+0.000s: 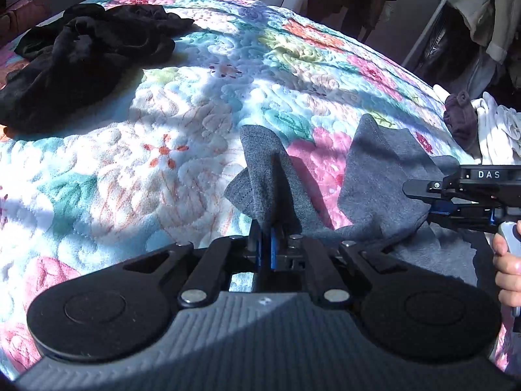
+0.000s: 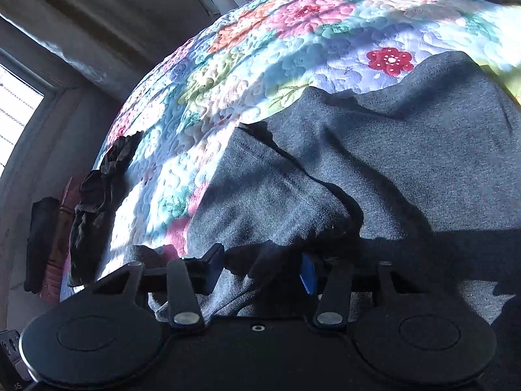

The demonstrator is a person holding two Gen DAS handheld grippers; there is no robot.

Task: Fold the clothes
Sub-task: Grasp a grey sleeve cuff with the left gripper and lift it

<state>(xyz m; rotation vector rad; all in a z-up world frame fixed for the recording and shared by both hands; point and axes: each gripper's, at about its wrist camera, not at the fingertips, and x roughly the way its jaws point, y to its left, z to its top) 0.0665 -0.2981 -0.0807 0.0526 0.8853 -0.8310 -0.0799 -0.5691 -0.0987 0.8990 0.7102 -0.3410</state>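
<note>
A grey knit garment (image 1: 381, 176) lies on the floral quilt (image 1: 169, 137) at the near right. My left gripper (image 1: 265, 244) is shut on a bunched fold of the grey garment, which sticks up past the fingers. My right gripper (image 2: 262, 268) is open, its jaws standing wide apart around a fold of the same grey garment (image 2: 407, 163), low over the cloth. The right gripper also shows at the right edge of the left wrist view (image 1: 456, 202), with a hand on its handle.
A black garment (image 1: 81, 65) lies crumpled at the quilt's far left; it also shows in the right wrist view (image 2: 97, 205). A dark purple item (image 1: 460, 120) and white clothes (image 1: 498, 133) lie at the right edge. Hanging clothes (image 1: 456, 16) stand behind the bed.
</note>
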